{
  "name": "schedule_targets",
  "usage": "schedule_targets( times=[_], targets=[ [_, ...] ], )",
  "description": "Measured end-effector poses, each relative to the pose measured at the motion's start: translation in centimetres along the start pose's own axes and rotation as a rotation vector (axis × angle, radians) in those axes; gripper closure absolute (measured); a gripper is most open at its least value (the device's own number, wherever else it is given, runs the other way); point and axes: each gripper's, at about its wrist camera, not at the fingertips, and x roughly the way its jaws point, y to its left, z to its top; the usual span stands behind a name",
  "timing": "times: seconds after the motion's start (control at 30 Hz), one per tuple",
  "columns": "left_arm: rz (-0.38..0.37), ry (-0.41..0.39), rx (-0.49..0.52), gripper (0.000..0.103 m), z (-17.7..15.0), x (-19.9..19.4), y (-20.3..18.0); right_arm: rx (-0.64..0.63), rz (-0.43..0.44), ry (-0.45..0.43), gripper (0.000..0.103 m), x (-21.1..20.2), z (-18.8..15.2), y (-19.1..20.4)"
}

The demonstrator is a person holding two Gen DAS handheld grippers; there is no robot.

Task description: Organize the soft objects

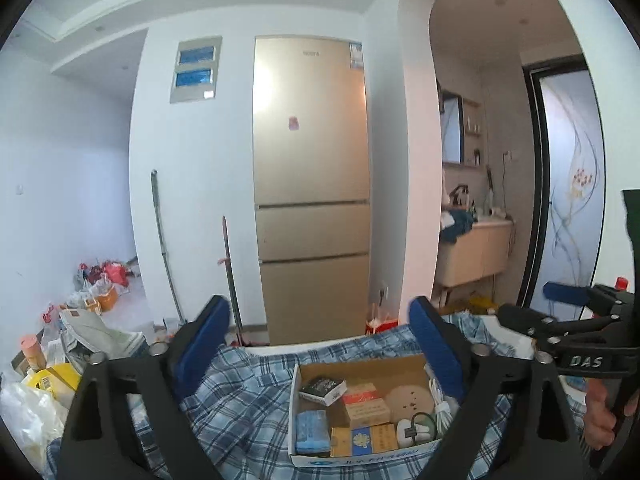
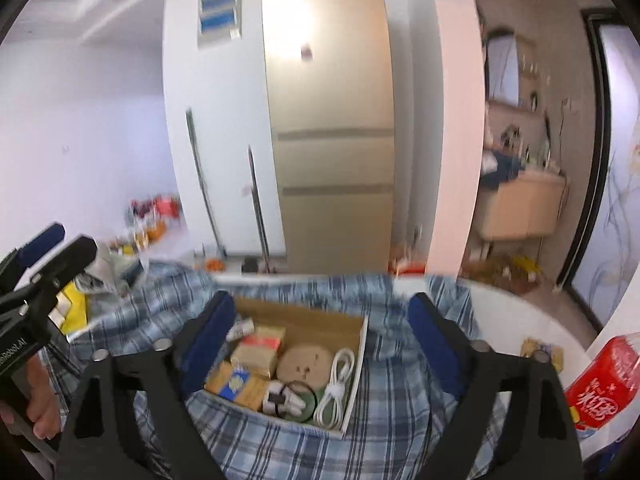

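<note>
Left wrist view: plaid cloth (image 1: 248,400) lies rumpled, unfolded, w/ cardboard box (image 1: 360,368) of small packs sitting on top of it. Left gripper (image 1: 320,344) hangs above the box, jaws wide, nothing held. Right gripper (image 2: 320,332) likewise wide, empty, over the box's near side. Judged: task barely begun; box prob. must come off the cloth first.

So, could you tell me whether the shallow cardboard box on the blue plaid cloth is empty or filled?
Filled: the shallow cardboard box holds small cartons and a coiled white cable.
</note>
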Motion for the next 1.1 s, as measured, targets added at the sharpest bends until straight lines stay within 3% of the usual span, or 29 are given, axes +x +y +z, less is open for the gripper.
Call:
schedule_targets(
  times=[0.03,0.17,0.27,0.43,0.9,1.1],
  targets=[
    [0.000,-0.030,0.005,0.000,-0.1,-0.9,0.0,-0.019,-0.002,-0.080,0.010,-1.6,-0.3,0.4],
    [-0.001,-0.087,0.030,0.000,-0.5,-3.3,-0.1,-0.033,-0.009,-0.166,0.000,-3.1,-1.0,0.7],
    [-0.028,-0.125,0.011,0.000,-1.0,-5.4,0.1,-0.020,-0.007,-0.267,0.000,-4.5,-2.4,1.0],
    [0.013,-0.221,0.000,0.000,-2.6,-8.4,0.5,-0.032,0.007,-0.275,0.000,-4.6,-3.6,1.1],
    [0.011,-0.147,0.062,0.000,-9.0,-6.8,0.5,-0.018,0.003,-0.347,0.000,-5.1,-9.1,1.3],
    [0.014,-0.125,0.066,0.000,-11.4,-5.5,0.5,-0.048,-0.054,-0.367,0.000,-4.3,-10.7,1.6]
  ],
)
